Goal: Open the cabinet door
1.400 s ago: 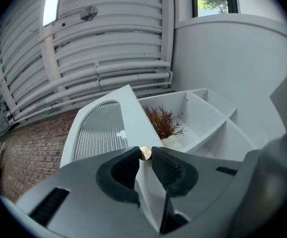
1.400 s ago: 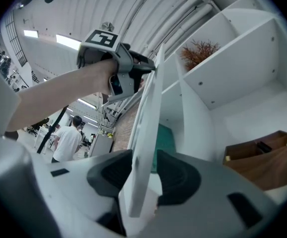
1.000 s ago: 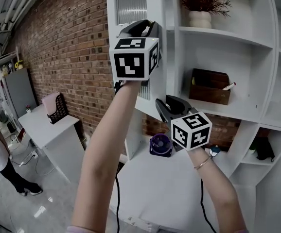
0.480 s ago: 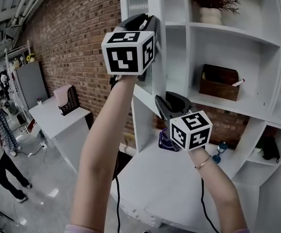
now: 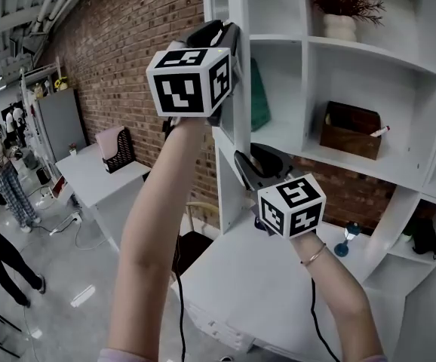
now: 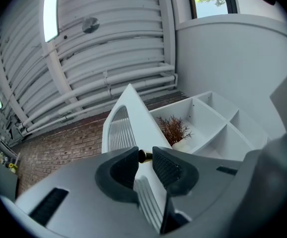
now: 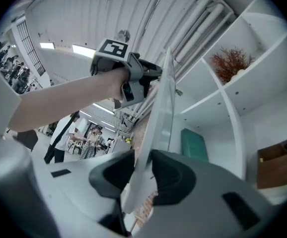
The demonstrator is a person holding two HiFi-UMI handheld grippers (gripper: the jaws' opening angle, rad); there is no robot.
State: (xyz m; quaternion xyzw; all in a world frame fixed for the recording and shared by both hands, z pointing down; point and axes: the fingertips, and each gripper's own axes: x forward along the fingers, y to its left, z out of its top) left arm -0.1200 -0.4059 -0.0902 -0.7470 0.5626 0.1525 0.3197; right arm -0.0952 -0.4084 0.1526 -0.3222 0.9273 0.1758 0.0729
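The cabinet door [image 6: 141, 120] stands swung out from the upper left compartment of a white shelf unit [image 5: 307, 89]. In the head view it shows only as a thin edge. A white table [image 5: 256, 285] lies below the shelves, against a brick wall [image 5: 120, 51]. To the left there are a second table [image 5: 101, 183] with a pink-and-black basket [image 5: 116, 148], a shiny grey floor [image 5: 67, 277] and some people far away. On the shelves sit a dry plant in a white pot [image 5: 342, 13] and a brown box [image 5: 350, 130].

Only the left gripper view shows the door's ribbed glass pane [image 6: 117, 133] and its small brass knob [image 6: 144, 155]. The left tongs [image 6: 145, 159] are closed narrowly on this knob. The right gripper view shows the right tongs [image 7: 142, 175] on the door's lower edge. The panel runs between the pads and touches both, though the jaws have just been opening a little. This view shows also a green thing [image 7: 195, 145] inside the compartment.
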